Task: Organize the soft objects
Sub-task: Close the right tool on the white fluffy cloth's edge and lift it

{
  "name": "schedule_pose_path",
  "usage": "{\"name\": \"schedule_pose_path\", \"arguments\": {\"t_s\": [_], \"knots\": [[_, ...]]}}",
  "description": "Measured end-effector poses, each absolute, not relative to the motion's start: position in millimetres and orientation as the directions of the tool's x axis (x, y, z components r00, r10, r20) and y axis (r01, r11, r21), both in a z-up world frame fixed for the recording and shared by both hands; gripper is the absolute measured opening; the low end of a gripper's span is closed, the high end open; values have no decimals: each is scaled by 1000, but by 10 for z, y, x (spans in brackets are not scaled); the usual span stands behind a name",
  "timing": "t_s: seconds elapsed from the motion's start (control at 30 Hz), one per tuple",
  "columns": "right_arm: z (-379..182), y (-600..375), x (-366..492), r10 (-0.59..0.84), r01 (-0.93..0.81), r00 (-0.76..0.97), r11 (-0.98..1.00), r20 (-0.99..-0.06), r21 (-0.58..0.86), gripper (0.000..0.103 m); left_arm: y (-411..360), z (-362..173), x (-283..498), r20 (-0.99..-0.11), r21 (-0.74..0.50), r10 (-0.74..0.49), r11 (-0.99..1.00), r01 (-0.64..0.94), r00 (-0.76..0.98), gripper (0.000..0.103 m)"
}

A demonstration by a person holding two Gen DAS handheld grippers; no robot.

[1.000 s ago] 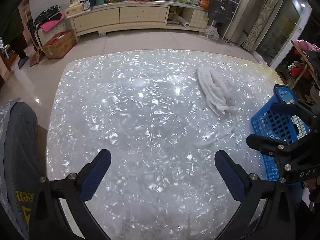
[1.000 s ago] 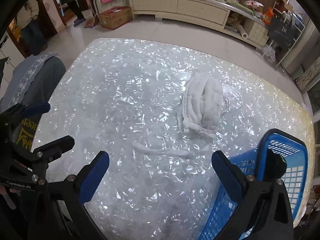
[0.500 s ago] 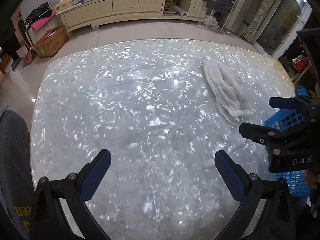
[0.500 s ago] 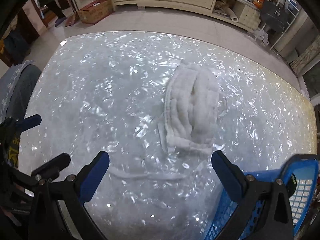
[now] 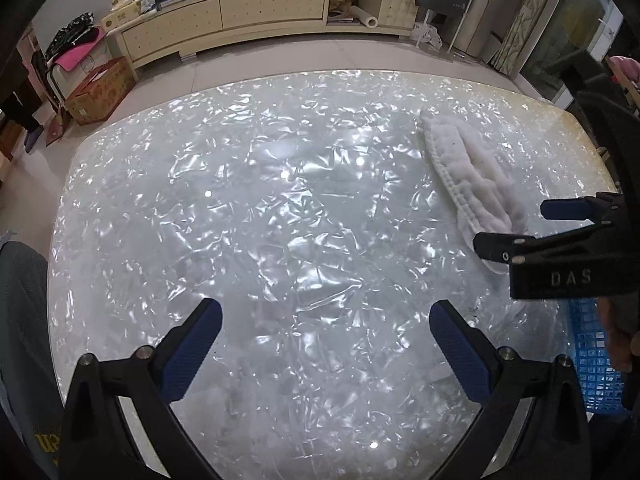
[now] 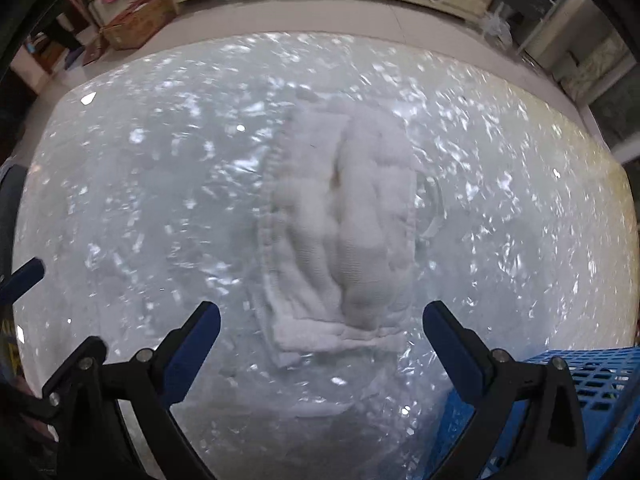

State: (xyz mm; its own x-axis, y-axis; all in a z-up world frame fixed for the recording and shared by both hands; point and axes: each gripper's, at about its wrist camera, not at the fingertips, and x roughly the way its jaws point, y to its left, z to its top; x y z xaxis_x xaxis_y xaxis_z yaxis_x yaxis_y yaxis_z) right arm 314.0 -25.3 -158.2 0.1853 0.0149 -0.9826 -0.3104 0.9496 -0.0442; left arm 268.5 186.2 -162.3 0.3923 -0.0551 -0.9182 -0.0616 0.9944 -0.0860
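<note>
- Right-wrist view motion-blurred; blue plastic lattice basket (image 6: 592, 376) cut off at frame edge, contents not visible.
- Rumpled white fluffy cloth (image 6: 340, 232) lies on shiny pearl-white desk (image 5: 260, 220), toward its right side, ahead of right tongs (image 6: 320, 334).
- Right tongs released, empty.
- Left tongs (image 5: 326, 330) released over bare desk.

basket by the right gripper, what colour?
Blue: a plastic lattice basket, clearest in the right wrist view, beside the open right gripper.
</note>
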Motion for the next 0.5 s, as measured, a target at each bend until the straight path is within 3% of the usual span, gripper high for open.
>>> {"name": "schedule_pose_path", "arguments": {"t_s": [0.17, 0.33, 0.43, 0.5], "knots": [[-1772, -337, 3218, 38, -266, 109, 964, -993, 8, 102, 1883, -1646, 2671, -918, -84, -51, 994, -66, 394, 103], [-1804, -364, 3215, 40, -253, 102, 967, -994, 13, 91, 1904, -1631, 2640, -914, -86, -53, 994, -63, 401, 103], [-1739, -292, 3184, 51, -290, 126, 957, -991, 12, 73, 1947, -1636, 2628, -913, -93, -54, 993, -78, 404, 103], [-1704, -211, 3118, 62, -327, 139, 945, -988, 13, 51, 1956, -1644, 2621, -913, -95, -54, 992, -83, 403, 103]]}}
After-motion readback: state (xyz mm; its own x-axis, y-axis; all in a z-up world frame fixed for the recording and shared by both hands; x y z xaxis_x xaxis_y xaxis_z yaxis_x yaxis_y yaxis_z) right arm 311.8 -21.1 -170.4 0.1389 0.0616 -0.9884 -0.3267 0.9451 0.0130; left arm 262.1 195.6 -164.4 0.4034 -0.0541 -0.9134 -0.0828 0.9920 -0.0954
